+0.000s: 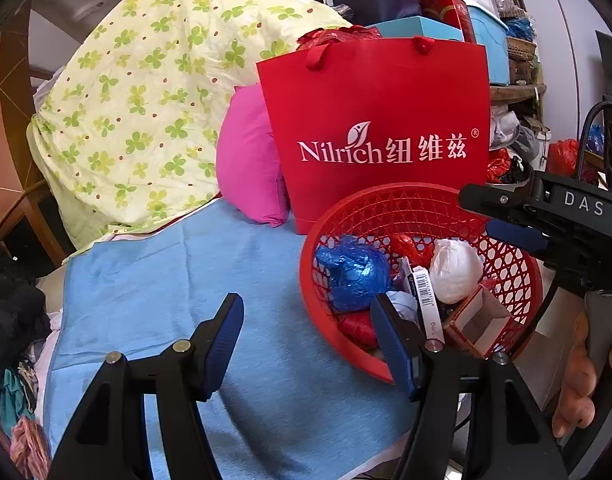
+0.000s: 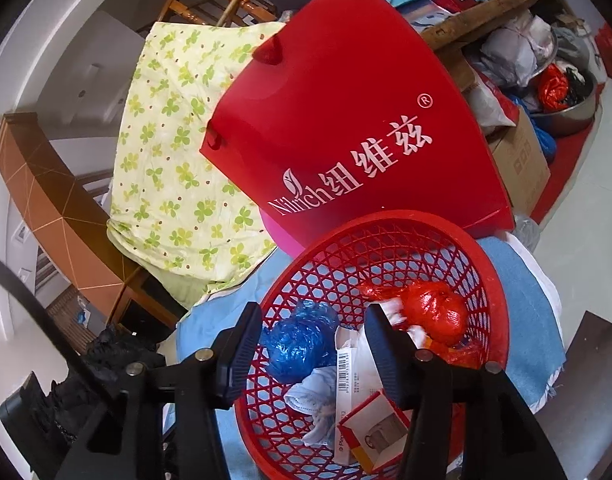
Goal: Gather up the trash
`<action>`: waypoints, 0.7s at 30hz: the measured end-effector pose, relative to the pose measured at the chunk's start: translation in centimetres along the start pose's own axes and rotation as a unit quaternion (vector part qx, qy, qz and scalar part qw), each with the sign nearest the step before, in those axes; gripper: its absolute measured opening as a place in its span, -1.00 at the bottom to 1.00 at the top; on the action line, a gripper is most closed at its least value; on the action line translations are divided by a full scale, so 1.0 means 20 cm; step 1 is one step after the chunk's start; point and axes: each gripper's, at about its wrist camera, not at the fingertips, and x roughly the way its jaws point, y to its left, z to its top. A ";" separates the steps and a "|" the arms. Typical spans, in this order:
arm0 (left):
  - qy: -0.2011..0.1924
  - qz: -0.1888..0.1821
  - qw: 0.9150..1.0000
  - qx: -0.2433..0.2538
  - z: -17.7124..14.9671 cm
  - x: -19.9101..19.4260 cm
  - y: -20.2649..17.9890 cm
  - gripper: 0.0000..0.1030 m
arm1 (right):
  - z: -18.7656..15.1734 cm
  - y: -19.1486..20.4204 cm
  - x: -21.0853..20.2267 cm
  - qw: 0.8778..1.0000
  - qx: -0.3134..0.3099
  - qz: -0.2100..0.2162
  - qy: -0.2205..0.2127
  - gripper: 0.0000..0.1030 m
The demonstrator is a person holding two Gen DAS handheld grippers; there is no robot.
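A red mesh basket (image 1: pixel 518 280) (image 2: pixel 306 268) stands on a blue cloth (image 1: pixel 165 280) and holds trash: a blue crumpled bag (image 1: pixel 352 270) (image 2: pixel 301 340), a white wad (image 1: pixel 454 270), a red crumpled bag (image 2: pixel 434 312), a white barcoded box (image 1: pixel 426 300) (image 2: pixel 346 368) and a small red-edged carton (image 1: pixel 482 320) (image 2: pixel 378 428). My left gripper (image 1: pixel 306 320) is open and empty over the cloth at the basket's left rim. My right gripper (image 2: pixel 314 328) is open and empty above the basket; it also shows in the left wrist view (image 1: pixel 506 216).
A red Nilrich paper bag (image 1: pixel 378 128) (image 2: pixel 346 140) stands right behind the basket. A pink pillow (image 1: pixel 245 168) and a clover-print quilt (image 1: pixel 145 100) lie to the left. Shelves with boxes and bags (image 2: pixel 526 80) stand at the right. Dark clothes (image 1: pixel 9 300) lie at the left edge.
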 end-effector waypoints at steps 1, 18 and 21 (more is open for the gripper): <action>-0.001 0.002 1.000 -0.001 0.00 0.00 0.01 0.30 | 0.00 0.01 0.00 1.000 -0.004 -0.002 -0.003 0.11; -0.026 0.028 0.999 -0.028 0.00 -0.14 0.16 0.42 | -0.07 0.20 -0.07 0.991 -0.112 -0.049 -0.054 0.11; -0.033 0.030 0.998 -0.033 0.00 -0.19 0.20 0.48 | -0.10 0.24 -0.09 0.987 -0.135 -0.057 -0.065 0.11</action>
